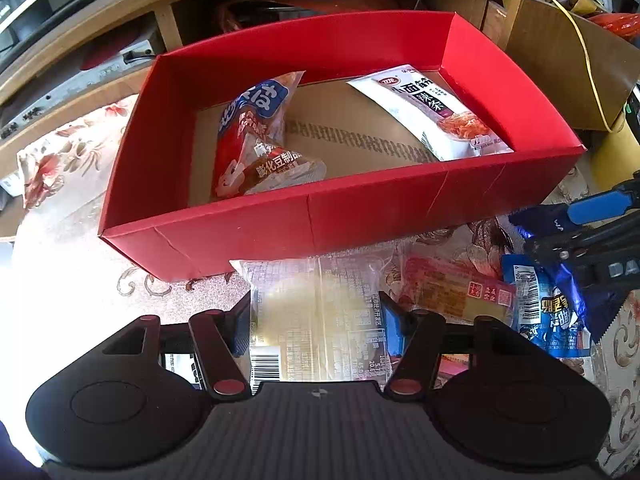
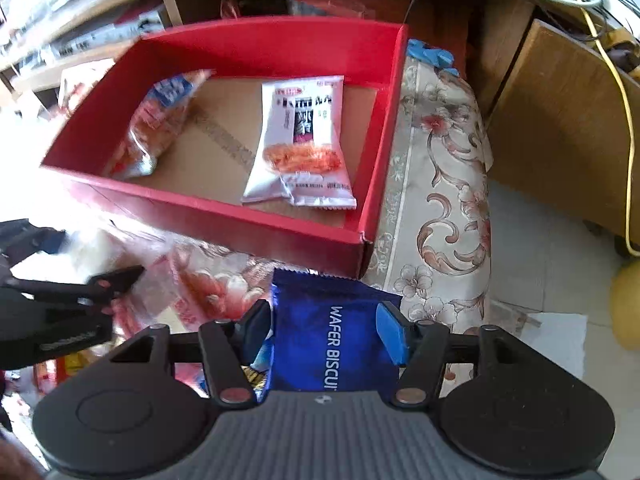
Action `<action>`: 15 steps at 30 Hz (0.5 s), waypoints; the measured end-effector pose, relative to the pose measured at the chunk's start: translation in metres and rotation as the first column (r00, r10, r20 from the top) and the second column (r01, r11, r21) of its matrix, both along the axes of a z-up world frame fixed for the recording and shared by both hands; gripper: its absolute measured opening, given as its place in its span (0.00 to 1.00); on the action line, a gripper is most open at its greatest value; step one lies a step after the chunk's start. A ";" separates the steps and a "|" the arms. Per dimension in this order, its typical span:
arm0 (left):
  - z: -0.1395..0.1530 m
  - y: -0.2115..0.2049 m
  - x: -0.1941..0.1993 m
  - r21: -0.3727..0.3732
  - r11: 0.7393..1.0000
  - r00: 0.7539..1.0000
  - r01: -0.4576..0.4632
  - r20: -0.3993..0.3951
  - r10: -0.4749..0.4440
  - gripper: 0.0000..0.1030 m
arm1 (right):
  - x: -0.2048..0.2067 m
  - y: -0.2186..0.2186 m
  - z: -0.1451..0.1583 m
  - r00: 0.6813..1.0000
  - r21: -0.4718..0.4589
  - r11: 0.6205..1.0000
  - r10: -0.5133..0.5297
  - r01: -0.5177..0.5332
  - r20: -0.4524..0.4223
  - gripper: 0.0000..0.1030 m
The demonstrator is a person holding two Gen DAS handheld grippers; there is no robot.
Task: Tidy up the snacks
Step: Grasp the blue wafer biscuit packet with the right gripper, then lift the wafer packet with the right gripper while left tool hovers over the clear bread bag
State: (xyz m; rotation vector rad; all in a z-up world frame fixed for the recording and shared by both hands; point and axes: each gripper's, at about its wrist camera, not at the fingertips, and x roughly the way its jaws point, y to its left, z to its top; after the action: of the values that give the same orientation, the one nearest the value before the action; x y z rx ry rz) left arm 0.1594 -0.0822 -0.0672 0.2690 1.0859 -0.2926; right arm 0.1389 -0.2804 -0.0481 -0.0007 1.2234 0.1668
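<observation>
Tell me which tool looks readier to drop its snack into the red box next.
Left, probably. The left tool brackets the clear pastry pack right below the red box; the right tool straddles the blue wafer pack near the box corner.

This is looking like a lived-in room of a home rather than a shop or a lab. A cream cloth with a printed pattern of red flowers and brown scrolls (image 2: 440, 184) is covering the work surface, its edge hanging over a pale tiled floor (image 2: 548, 264). Behind it a light wooden shelf unit (image 1: 120, 12) is holding cluttered electronics, among them a flat silver device (image 1: 76, 88). A yellow cable (image 2: 624, 120) is trailing down past a brown wooden cabinet panel (image 2: 560, 128). Bright sunlight is washing out the left side of the cloth.
</observation>
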 end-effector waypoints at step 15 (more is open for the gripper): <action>-0.002 0.000 0.000 0.000 1.000 1.000 0.006 -0.013 -0.006 0.67 | 0.000 -0.011 -0.012 0.997 -0.044 0.999 -0.025 0.022 -0.076 0.67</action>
State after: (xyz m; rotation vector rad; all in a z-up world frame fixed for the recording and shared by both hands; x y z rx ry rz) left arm 0.1594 -0.0820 -0.0691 0.2707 1.0985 -0.2999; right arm 0.1388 -0.2912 -0.0603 -0.0180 1.3024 0.1206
